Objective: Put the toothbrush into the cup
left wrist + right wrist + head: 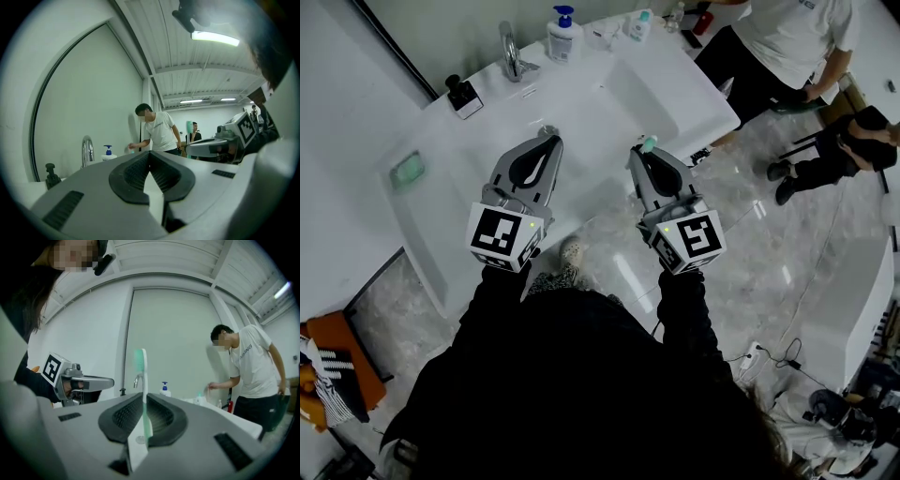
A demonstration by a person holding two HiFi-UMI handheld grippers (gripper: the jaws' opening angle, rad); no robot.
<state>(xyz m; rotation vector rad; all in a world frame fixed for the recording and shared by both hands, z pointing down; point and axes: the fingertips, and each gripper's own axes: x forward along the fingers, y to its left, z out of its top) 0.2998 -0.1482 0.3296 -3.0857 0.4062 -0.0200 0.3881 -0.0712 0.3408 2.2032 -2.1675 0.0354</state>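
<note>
White-handled toothbrush with green bristle head: clamped upright between the jaws of the right hand-held gripper, head standing above the jaw tips. It is in the air at the near edge of the white washbasin bench.

Left hand-held gripper: jaws fully together, nothing in them.

Step judged: carry toward the cup; insertion not yet done. A small clear vessel at the far edge, beside the blue-pump soap bottle, may be the cup; not certain.

Next move calls for reaching across the basin and tipping the brush downward.

Chrome faucet and a bystander in a white T-shirt crowd that far end.
</note>
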